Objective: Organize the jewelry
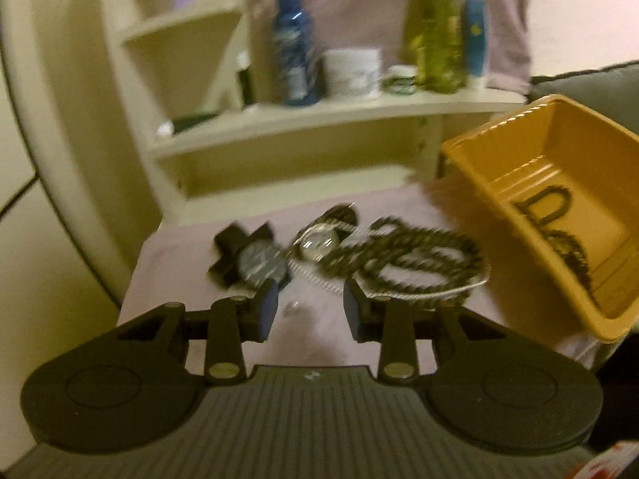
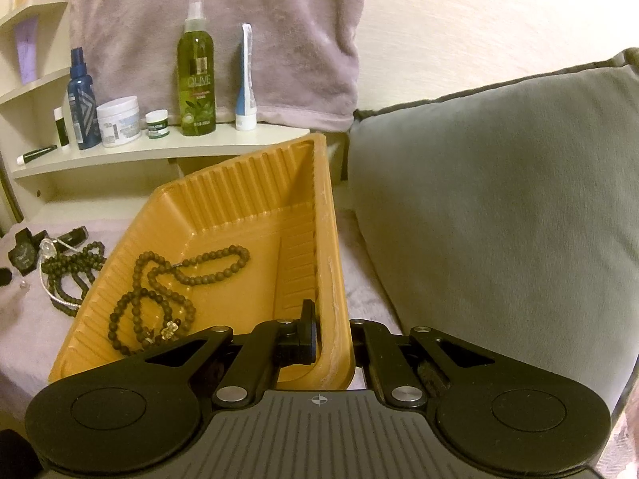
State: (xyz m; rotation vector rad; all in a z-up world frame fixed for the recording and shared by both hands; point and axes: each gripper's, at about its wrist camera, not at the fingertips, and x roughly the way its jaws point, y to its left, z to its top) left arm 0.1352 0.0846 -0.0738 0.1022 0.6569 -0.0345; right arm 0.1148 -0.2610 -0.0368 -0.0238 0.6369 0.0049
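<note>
In the left wrist view my left gripper [image 1: 310, 301] stands open just above the lilac cloth, with nothing between its blue pads. Right in front of it lies the jewelry pile: a black watch [image 1: 255, 263], a clear-faced watch [image 1: 319, 239], a dark bead necklace [image 1: 419, 263] and a thin silver chain [image 1: 475, 283]. A small clear bead [image 1: 293, 308] lies on the cloth near the fingertips. To the right, the orange tray [image 1: 499, 167] holds another brown bead necklace [image 2: 179, 291]. My right gripper [image 2: 333, 343] is shut on the tray's near rim [image 2: 331, 279], one finger inside and one outside.
A cream shelf [image 2: 159, 155] behind the cloth carries a blue bottle [image 2: 82, 107], a white jar [image 2: 119, 121], a green spray bottle [image 2: 196, 80] and a tube [image 2: 245, 80]. A grey cushion [image 2: 499, 207] fills the right side. A pink towel [image 2: 223, 32] hangs behind the shelf.
</note>
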